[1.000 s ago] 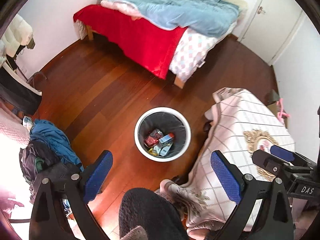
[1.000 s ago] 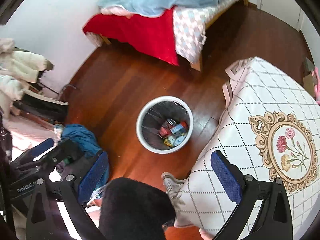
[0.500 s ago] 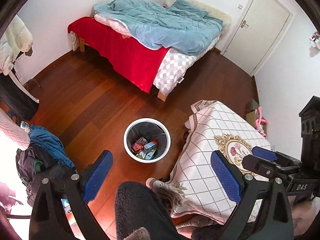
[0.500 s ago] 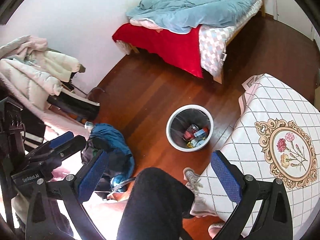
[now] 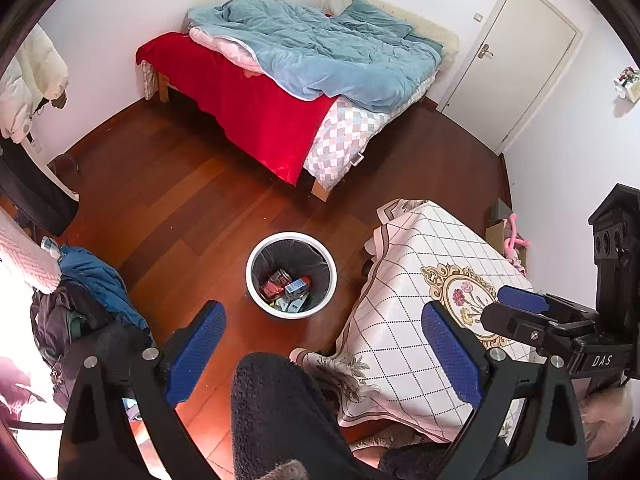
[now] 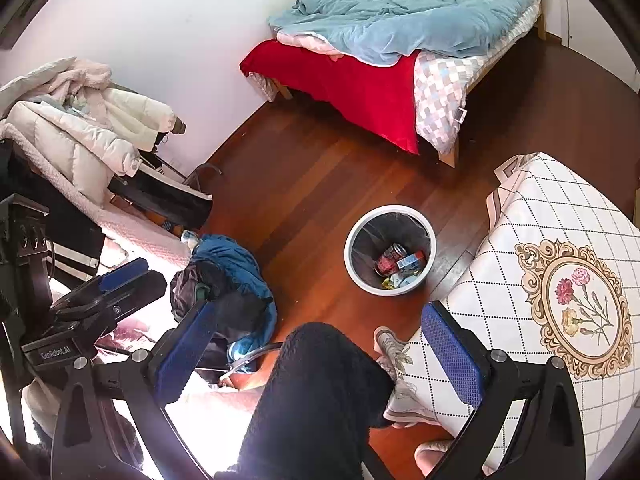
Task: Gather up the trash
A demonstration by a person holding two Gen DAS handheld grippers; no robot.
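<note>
Nearest to me, my left gripper (image 5: pixel 324 344) has its blue-padded fingers spread wide with nothing between them. My right gripper (image 6: pixel 320 348) is spread just as wide and also empty. A leg in dark fleece trousers (image 6: pixel 316 396) fills the lower middle of both views, with a pale shoe (image 6: pixel 394 354) on the floor at the table's edge.

On my right stands a table under a white cloth with a diamond grid (image 6: pixel 560 216) and a flower medallion; its cloth hangs close to the floor. On my left is a heap of blue and dark clothing (image 6: pixel 228 276), with pale padded coats (image 6: pixel 80 132) piled behind it.

Between these two edges sits a white round bin with a dark liner (image 5: pixel 291 274), upright on the wooden floor (image 5: pixel 168 200), just beside the table's corner. In it lie a red can, a small carton and some wrappers.

Beyond the bin the floor is open up to a bed (image 5: pixel 288 92) against the far wall, with a red cover and a blue duvet. A closed white door (image 5: pixel 516 56) stands far right.
</note>
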